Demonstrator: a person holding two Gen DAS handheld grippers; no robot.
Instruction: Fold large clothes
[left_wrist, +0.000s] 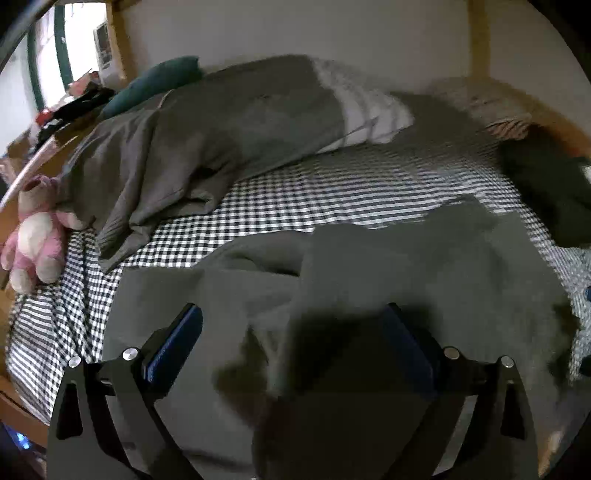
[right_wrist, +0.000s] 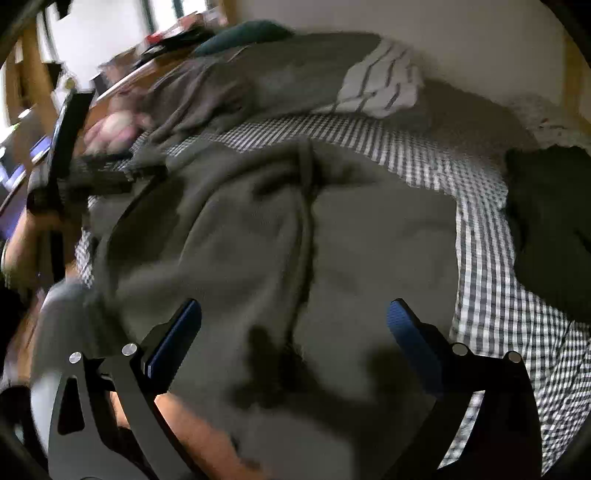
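Note:
A large grey-green garment (left_wrist: 388, 273) lies rumpled on the black-and-white checked bedsheet (left_wrist: 295, 192), with a long fold running down its middle (right_wrist: 306, 236). My left gripper (left_wrist: 291, 312) hovers over its near part, jaws wide open, nothing between the blue pads (left_wrist: 173, 343). My right gripper (right_wrist: 294, 306) is also open above the cloth and grips nothing. In the right wrist view the left gripper (right_wrist: 118, 173) shows blurred at the garment's left edge, held by a hand (right_wrist: 22, 236).
A grey duvet (left_wrist: 221, 140) and a striped pillow (left_wrist: 369, 114) are piled along the wall. A pink plush toy (left_wrist: 33, 236) sits at the bed's left side, with a dark garment (left_wrist: 546, 192) at the right and a teal cushion (left_wrist: 155, 85) behind. A bare forearm (right_wrist: 192, 424) lies under the right gripper.

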